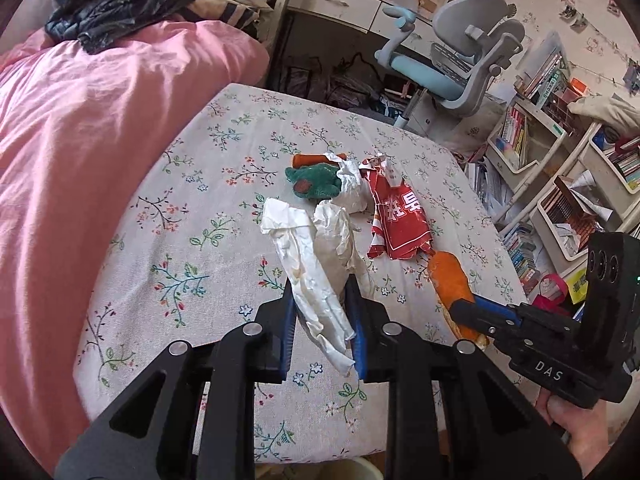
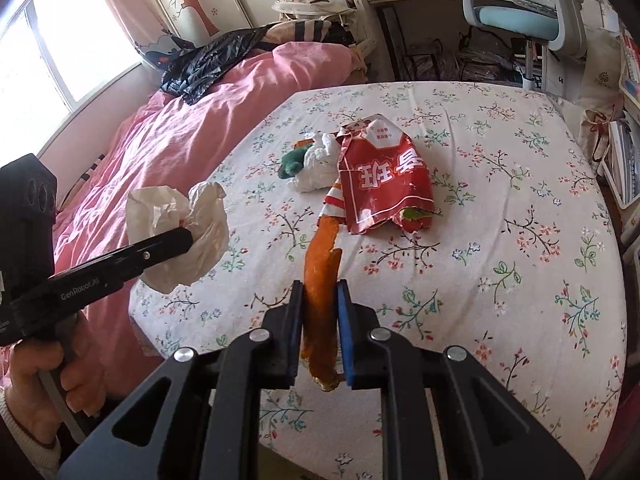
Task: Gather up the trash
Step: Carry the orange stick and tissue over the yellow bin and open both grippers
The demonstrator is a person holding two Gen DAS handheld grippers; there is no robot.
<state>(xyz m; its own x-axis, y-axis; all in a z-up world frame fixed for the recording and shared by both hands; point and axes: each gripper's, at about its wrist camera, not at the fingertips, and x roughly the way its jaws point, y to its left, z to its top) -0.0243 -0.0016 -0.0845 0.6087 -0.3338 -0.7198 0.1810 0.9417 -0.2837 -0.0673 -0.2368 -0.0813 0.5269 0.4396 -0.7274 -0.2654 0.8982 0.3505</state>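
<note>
My left gripper [image 1: 320,292] is shut on a crumpled white tissue [image 1: 316,256] and holds it above the floral table [image 1: 200,184]; the tissue also shows in the right wrist view [image 2: 180,232]. My right gripper [image 2: 320,292] is shut on a long orange peel [image 2: 320,276], also seen in the left wrist view [image 1: 450,280]. On the table lie a torn red snack wrapper [image 2: 384,176], a white paper wad [image 2: 316,168] and a small green plush piece [image 2: 292,162].
A pink quilt [image 1: 80,128] with a black plastic bag [image 1: 120,12] lies left of the table. A grey-blue desk chair [image 1: 452,64] and bookshelves [image 1: 560,168] stand beyond and to the right. A pale bin rim [image 1: 352,470] shows below the table's near edge.
</note>
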